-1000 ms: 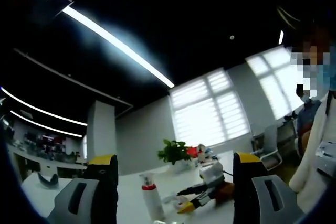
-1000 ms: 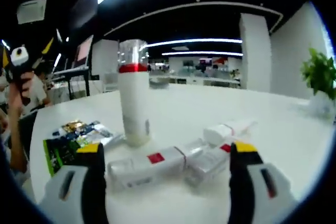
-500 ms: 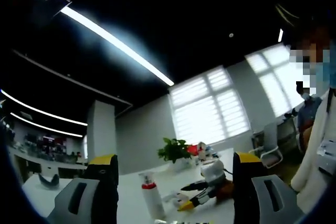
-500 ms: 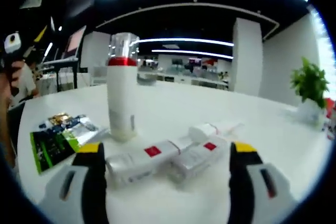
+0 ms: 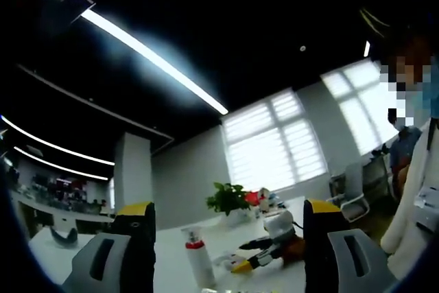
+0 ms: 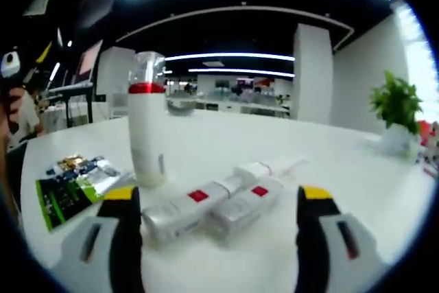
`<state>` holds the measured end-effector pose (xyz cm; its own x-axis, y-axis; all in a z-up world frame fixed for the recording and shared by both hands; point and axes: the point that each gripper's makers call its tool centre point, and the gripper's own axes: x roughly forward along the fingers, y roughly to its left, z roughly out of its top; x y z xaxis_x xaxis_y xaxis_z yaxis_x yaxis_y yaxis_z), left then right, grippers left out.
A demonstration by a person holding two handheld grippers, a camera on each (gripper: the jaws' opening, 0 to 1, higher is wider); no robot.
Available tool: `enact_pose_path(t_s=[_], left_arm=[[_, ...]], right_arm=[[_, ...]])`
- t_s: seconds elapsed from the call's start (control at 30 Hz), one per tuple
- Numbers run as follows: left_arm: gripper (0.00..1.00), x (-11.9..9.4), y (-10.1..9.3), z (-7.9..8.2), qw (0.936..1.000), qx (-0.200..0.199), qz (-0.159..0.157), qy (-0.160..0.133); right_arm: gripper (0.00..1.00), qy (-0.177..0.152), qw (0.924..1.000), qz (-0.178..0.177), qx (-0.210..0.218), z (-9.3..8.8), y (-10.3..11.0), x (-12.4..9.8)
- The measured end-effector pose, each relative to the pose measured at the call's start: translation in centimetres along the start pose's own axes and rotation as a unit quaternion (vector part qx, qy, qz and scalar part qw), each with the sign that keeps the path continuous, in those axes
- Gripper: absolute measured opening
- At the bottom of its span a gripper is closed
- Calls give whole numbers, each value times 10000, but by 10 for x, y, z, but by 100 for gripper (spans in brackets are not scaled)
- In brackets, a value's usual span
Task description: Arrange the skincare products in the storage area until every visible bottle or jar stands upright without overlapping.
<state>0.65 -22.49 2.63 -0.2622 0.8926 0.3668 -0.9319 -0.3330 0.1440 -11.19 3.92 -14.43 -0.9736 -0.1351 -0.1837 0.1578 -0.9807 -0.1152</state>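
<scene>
In the right gripper view a tall white bottle (image 6: 147, 135) with a red band and clear cap stands upright on the white table (image 6: 343, 190). Two white bottles with red labels lie on their sides side by side, the left one (image 6: 185, 209) and the right one (image 6: 243, 201), with a small white tube (image 6: 264, 167) lying behind them. My right gripper (image 6: 218, 200) is open, its jaws either side of the lying bottles and short of them. In the left gripper view my left gripper (image 5: 228, 214) is open and raised; the upright bottle (image 5: 197, 261) and the right gripper (image 5: 264, 252) lie far below.
A green and blue packet (image 6: 72, 183) lies flat left of the upright bottle. A potted plant (image 6: 396, 111) stands at the table's far right edge. A person in a white coat (image 5: 418, 204) stands at the right of the left gripper view.
The right gripper's camera has drawn back and swung a little, so the bottles look smaller and sit further left. The left gripper view has barely shifted.
</scene>
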Motion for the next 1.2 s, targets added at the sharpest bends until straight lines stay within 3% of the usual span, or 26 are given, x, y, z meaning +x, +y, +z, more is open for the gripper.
enact_pose_path(t_s=[0.6,0.7,0.77,0.87,0.93,1.0,1.07,1.2], left_arm=[[90,0,-3,-2,9999,116,-12,45],[90,-1,-2,-1,9999,115,0,37],[90,-2,-2,0,9999,125,2,31],[90,-2,-2,2,9999,140,-2,0],[90,-2,0,3,9999,114,8,-31],[90,-1,0,1,9999,103,14,-16],[90,-1,0,-1,9999,135,23,19],[89,1,-1,-2,9999,141,-5,40]], right_arm=[[94,-100,9997,-205,24,1,-3,-8],[90,-133,9998,-119,3,2,0,-10],[86,29,10000,6,-74,-3,3,-12],[86,45,9998,-103,-162,-4,-1,-15],[84,-212,9996,-132,-134,5,-3,-20],[80,-249,9994,-183,-184,7,-6,-25],[84,-125,9994,-266,-188,2,-9,-24],[86,-53,9997,-87,-235,0,2,-22]])
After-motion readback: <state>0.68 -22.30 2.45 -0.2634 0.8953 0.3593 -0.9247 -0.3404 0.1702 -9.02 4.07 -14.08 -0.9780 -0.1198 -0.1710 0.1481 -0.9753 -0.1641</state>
